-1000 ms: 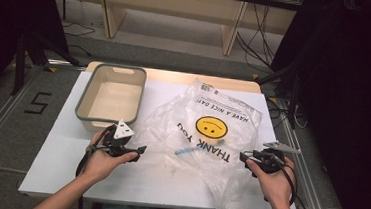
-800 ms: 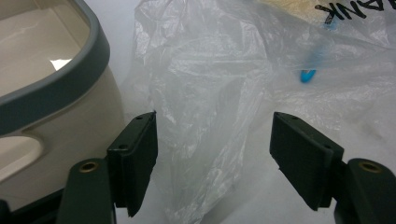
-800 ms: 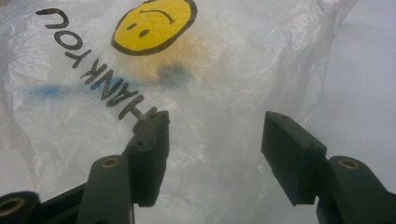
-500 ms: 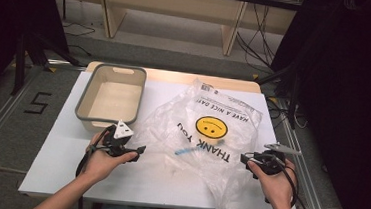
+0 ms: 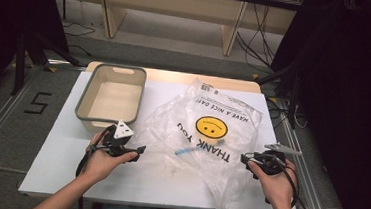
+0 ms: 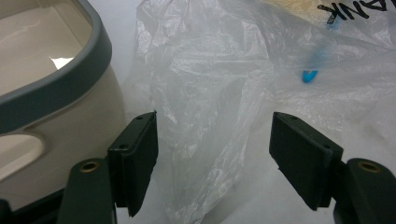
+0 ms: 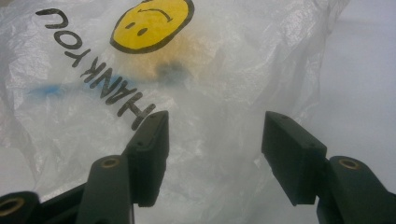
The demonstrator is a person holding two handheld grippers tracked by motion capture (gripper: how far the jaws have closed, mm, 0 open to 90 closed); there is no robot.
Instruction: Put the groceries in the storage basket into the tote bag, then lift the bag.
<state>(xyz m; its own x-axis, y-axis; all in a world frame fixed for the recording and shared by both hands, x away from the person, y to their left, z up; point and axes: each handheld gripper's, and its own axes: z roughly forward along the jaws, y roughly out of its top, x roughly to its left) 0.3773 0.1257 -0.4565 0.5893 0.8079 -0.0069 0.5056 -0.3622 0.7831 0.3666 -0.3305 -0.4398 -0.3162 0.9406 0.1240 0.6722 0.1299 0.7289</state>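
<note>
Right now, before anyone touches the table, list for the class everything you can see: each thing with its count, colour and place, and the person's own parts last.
Table: one, white top, centre of the high view.
Tub: one, cream with a grey rim, far left part of the table.
Plastic bag: one, clear with a yellow smiley and black THANK YOU print, spread flat right of the tub.
Blue item: one, small, seen through the bag; what it is cannot be told.
Left gripper: one, black, open, between tub and bag.
Right gripper: one, black, open, at the bag's right part.
Hands: two, one holding each gripper.
</note>
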